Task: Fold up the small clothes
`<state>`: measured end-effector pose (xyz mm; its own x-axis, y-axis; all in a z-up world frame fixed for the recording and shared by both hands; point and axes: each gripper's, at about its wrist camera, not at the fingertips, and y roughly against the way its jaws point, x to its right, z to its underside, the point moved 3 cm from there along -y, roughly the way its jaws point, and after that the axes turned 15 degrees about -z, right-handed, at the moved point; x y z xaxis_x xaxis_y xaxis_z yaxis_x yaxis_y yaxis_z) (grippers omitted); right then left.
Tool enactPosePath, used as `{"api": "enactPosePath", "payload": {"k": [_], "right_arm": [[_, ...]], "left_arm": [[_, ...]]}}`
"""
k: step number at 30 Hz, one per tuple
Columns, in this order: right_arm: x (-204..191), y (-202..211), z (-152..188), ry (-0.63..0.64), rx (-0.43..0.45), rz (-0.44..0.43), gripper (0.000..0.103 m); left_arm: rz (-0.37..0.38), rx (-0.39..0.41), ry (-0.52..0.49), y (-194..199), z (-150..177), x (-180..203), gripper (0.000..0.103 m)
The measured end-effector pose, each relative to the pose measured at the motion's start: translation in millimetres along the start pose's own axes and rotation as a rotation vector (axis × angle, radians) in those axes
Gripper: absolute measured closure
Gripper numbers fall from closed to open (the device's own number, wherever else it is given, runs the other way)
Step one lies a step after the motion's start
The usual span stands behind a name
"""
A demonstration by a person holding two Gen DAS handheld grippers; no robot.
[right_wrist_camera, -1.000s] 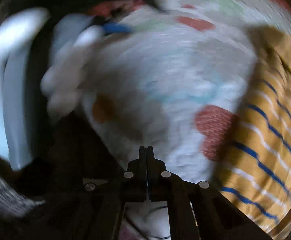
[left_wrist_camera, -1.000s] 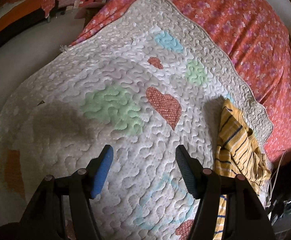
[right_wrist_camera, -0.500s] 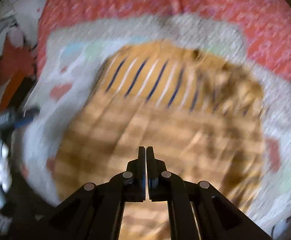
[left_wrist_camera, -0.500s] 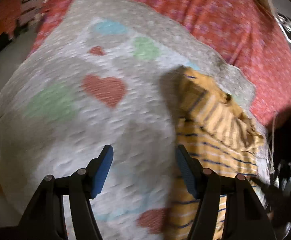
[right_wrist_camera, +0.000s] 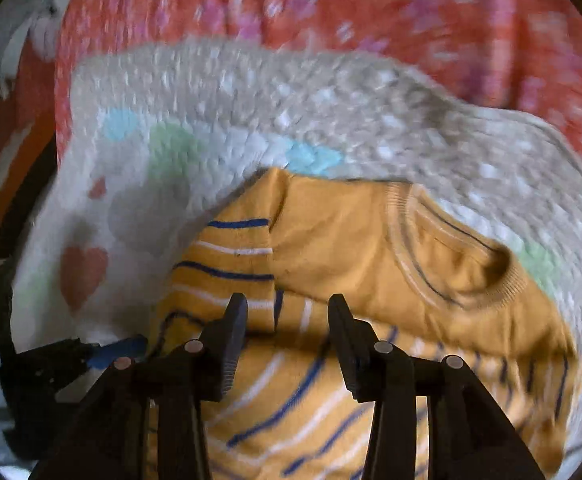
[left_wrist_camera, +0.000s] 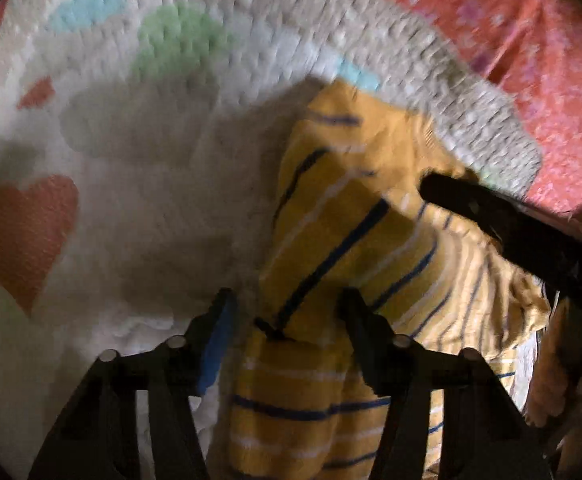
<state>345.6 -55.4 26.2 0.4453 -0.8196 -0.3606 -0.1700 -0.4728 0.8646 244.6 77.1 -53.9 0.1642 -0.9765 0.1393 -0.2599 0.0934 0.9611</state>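
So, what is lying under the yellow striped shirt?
The yellow striped shirt lies crumpled on the white quilt with coloured hearts, which rests on a red flowered bedcover. The quilt part beneath the shirt is covered, so anything there cannot be seen.

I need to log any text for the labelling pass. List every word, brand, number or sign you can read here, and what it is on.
None can be read in either view.
The yellow striped shirt shows only stripes, no print or visible tag.
The quilt carries hearts and coloured patches, no lettering.
The red bedspread has a blurred flower pattern only.
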Motion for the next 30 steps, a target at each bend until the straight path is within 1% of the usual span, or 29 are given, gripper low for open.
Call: {"api": "enactPosePath", "payload": {"k": [3,5,6,7,8,9,10,11,13,15,16,17,18,19,20,21,22,24,25,26,27,28,30], "right_arm": [[0.9,-32.3,-0.4,0.092,-0.067,0.047,0.057],[-1.6,-42.7,0.7,0.128,-0.082,0.030,0.058],[-4.5,-43.3,1.0,0.136,-0.091,0.006,0.079],[-6.4,-42.2,-0.6,0.125,-0.100,-0.049,0.096],[-5.3,-39.2,-3.6,0.110,-0.097,-0.058,0.098],[-3.6,-35.9,-7.2,0.111,-0.084,-0.047,0.100],[0.1,-30.9,-12.9,0.110,-0.060,-0.014,0.100],[7.1,-23.9,-20.7,0.102,-0.016,0.056,0.103],[25.2,-9.2,-36.1,0.050,0.067,0.155,0.103],[39.6,2.9,-46.7,-0.005,0.134,0.216,0.103],[44.9,7.7,-49.6,-0.031,0.159,0.208,0.103],[46.0,9.0,-49.7,-0.047,0.161,0.151,0.103],[44.5,8.1,-48.3,-0.058,0.153,0.062,0.103],[40.6,2.6,-44.7,-0.061,0.119,-0.038,0.101],[36.6,-5.9,-40.2,-0.060,0.064,-0.096,0.090],[31.3,-17.5,-33.9,-0.050,0.002,-0.116,0.068],[26.3,-26.8,-28.4,-0.029,-0.022,-0.107,0.061],[19.4,-45.2,-21.2,-0.012,-0.049,-0.092,0.060],[17.9,-49.6,-19.6,-0.019,-0.043,-0.086,0.060],[15.6,-50.3,-19.9,-0.024,-0.028,-0.087,0.064],[11.0,-50.0,-21.2,-0.034,-0.030,-0.140,0.101],[8.2,-48.9,-23.5,-0.044,-0.044,-0.152,0.099],[-1.7,-44.0,-31.7,0.009,-0.032,-0.093,0.101]], "left_arm": [[-0.006,0.022,-0.011,-0.9,1.2,1.3,0.050],[-0.009,0.029,-0.008,-1.8,3.3,1.1,0.050],[-0.014,0.037,-0.012,-2.2,4.3,1.9,0.050],[-0.019,0.044,-0.018,-1.4,4.8,3.1,0.050],[-0.028,0.055,-0.026,-1.2,5.8,5.0,0.050],[-0.034,0.063,-0.031,-1.9,6.5,7.4,0.050],[-0.042,0.069,-0.038,-2.0,7.5,8.9,0.050],[-0.047,0.072,-0.042,-1.9,8.0,9.4,0.050],[-0.052,0.070,-0.042,-2.0,7.4,8.6,0.050],[-0.056,0.067,-0.044,-1.5,6.8,7.9,0.050],[-0.058,0.068,-0.046,-1.4,6.9,8.0,0.050],[-0.057,0.067,-0.045,-1.6,6.7,8.6,0.050],[-0.055,0.066,-0.043,-1.9,6.1,9.0,0.050],[-0.052,0.065,-0.041,-2.1,5.5,9.4,0.050],[-0.051,0.066,-0.040,-2.8,5.7,9.6,0.050],[-0.052,0.065,-0.040,-3.2,4.8,11.0,0.050],[-0.053,0.066,-0.041,-3.6,4.5,11.9,0.050],[-0.054,0.066,-0.040,-3.1,4.7,12.7,0.050],[-0.052,0.066,-0.040,0.2,7.3,6.8,0.050],[-0.052,0.065,-0.040,0.7,7.7,6.2,0.050],[-0.052,0.064,-0.039,1.5,8.2,5.3,0.050],[-0.051,0.064,-0.039,1.8,8.4,4.9,0.050],[-0.053,0.064,-0.039,1.7,8.5,4.7,0.050]]}}
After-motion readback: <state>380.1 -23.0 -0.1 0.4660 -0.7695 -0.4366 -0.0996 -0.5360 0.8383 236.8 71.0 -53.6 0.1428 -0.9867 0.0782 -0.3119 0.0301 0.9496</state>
